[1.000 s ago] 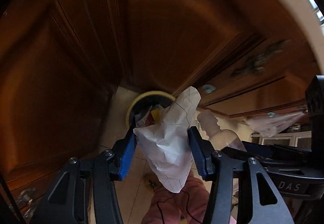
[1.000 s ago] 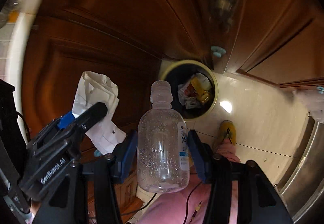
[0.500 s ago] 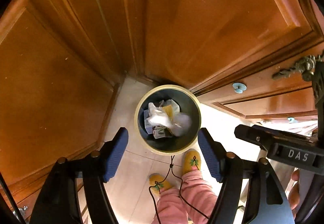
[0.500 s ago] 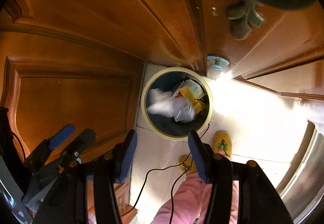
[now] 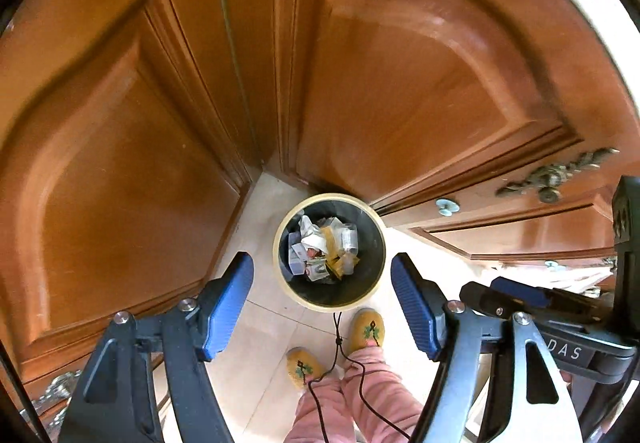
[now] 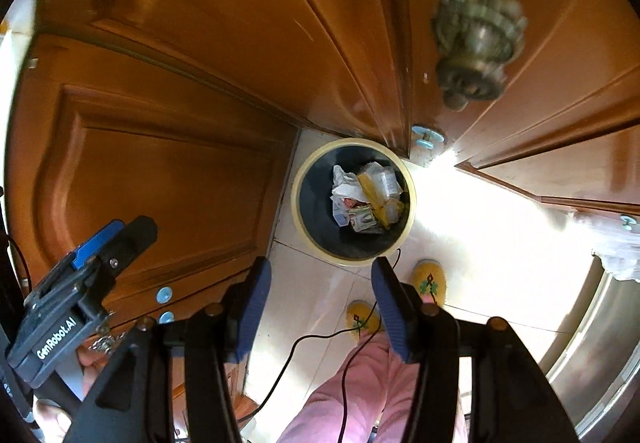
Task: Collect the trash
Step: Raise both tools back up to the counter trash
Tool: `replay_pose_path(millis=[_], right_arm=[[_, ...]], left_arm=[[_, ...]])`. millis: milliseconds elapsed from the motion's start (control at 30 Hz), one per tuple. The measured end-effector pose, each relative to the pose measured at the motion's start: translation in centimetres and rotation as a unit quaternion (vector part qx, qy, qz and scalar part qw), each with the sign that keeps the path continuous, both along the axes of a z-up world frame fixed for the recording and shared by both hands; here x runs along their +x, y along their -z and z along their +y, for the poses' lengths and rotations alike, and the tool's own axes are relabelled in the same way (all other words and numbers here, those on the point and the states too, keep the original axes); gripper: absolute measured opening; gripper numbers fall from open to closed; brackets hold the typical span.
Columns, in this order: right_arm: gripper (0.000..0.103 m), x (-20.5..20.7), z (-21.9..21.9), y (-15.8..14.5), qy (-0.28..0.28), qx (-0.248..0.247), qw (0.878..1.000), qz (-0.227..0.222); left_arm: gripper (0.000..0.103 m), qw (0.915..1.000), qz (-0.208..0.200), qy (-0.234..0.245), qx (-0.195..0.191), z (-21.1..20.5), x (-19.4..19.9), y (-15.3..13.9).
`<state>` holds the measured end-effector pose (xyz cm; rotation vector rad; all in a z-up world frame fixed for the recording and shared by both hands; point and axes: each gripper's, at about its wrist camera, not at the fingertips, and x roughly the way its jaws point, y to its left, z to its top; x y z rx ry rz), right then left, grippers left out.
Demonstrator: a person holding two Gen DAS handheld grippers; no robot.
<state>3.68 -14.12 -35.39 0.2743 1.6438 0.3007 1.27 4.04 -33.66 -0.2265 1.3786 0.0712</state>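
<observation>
A round trash bin with a cream rim [image 5: 280, 271] [image 6: 298, 219] stands on the tiled floor in a corner of wooden cabinets. It holds crumpled white paper [image 5: 314, 239] [image 6: 345, 185], a clear plastic bottle [image 5: 348, 237] [image 6: 386, 179] and other scraps. My left gripper [image 5: 322, 301] is open and empty, high above the bin. My right gripper [image 6: 320, 307] is open and empty, also high above it. Each gripper shows at the edge of the other's view.
Wooden cabinet doors [image 5: 120, 163] [image 6: 160, 171] close in on the left and behind the bin. An ornate metal handle [image 6: 476, 35] is near the right gripper. The person's yellow slippers [image 5: 368, 329] [image 6: 430, 281] and a black cable [image 5: 340, 343] are just before the bin.
One second ago my left gripper held crumpled paper and my right held a plastic bottle. Both opened and the items dropped into the bin. Both grippers have since risen higher.
</observation>
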Motion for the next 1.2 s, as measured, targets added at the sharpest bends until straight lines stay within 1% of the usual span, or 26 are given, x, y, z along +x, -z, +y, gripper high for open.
replay_pose_path(millis=[167,200,300,367,400,600,667,833,967,1033,1200], right_arm=[[0.053,-0.5,-0.2,-4.5,-0.005,0.003,1.0,-0.022],[0.053,-0.7,-0.3,-5.7,-0.003,0.004,1.0,-0.026],[0.053,-1.2,-0.6,-8.9,0.002,0.01,0.999,-0.04],[0.053,-1.6,-1.0,-11.0,0.003,0.013,0.999,-0.053],[0.053,-1.9,-1.2,-12.2,0.004,0.014,0.998,-0.06],[0.053,-3.9,-2.1,-18.4,0.017,0.017,0.994,-0.103],[0.053,-4.3,-2.3,-19.8,0.019,0.019,0.993,-0.112],[0.053,-5.7,-2.4,-23.8,0.014,0.011,0.989,-0.144],[0.053,-6.7,-2.8,-26.7,0.015,0.004,0.983,-0.182],[0.053,-7.1,-3.3,-28.5,0.021,0.003,0.979,-0.201],[0.053,-7.5,-4.4,-31.8,0.037,0.004,0.969,-0.244]], left_arm=[[0.069,0.9996,-0.021,0.016,0.009,-0.8,-1.1,-5.2],[0.069,0.9995,-0.025,0.018,0.01,-1.0,-1.1,-6.0],[0.069,0.9985,-0.044,0.028,0.016,-1.6,-1.9,-9.6],[0.069,0.997,-0.064,0.036,0.024,-1.8,-2.5,-12.4],[0.069,0.9965,-0.07,0.038,0.026,-1.8,-2.8,-13.2],[0.069,0.991,-0.119,0.053,0.032,-1.9,-4.5,-20.4],[0.07,0.9886,-0.134,0.06,0.032,-1.9,-5.1,-22.4],[0.071,0.9825,-0.168,0.074,0.032,-2.0,-6.1,-26.4],[0.072,0.9776,-0.188,0.088,0.035,-2.1,-6.5,-28.6],[0.072,0.9749,-0.198,0.095,0.037,-2.4,-6.6,-29.3],[0.075,0.9656,-0.23,0.113,0.045,-3.0,-6.6,-32.1]])
